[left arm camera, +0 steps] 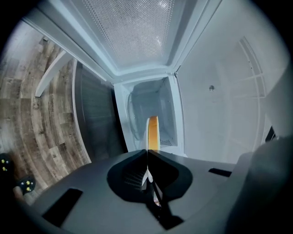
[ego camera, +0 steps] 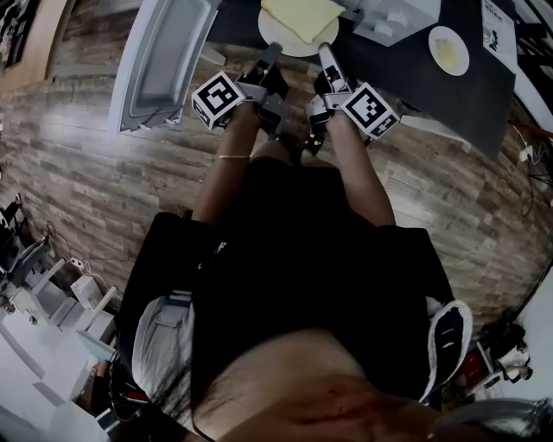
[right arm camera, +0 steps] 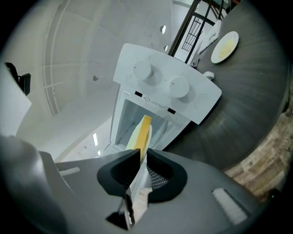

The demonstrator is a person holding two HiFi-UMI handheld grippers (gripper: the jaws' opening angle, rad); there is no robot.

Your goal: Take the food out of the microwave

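Note:
A white plate [ego camera: 289,39] carrying a flat yellow slab of food [ego camera: 302,13] hangs in front of the open microwave [ego camera: 393,17]. My left gripper [ego camera: 270,53] is shut on the plate's near rim from the left. My right gripper [ego camera: 327,53] is shut on the same rim from the right. In the left gripper view the thin white plate [left arm camera: 147,176] runs edge-on between the jaws of the left gripper [left arm camera: 147,153], with the food [left arm camera: 153,132] beyond them. In the right gripper view the plate [right arm camera: 136,185] sits in the right gripper [right arm camera: 143,153], and the food [right arm camera: 142,132] stands before the microwave cavity.
The microwave door [ego camera: 164,60] swings open to the left. The white control panel with two knobs [right arm camera: 165,87] stands right of the cavity. A second small plate [ego camera: 448,50] lies on the dark round table [ego camera: 432,91]. Wooden plank floor [ego camera: 78,164] surrounds it.

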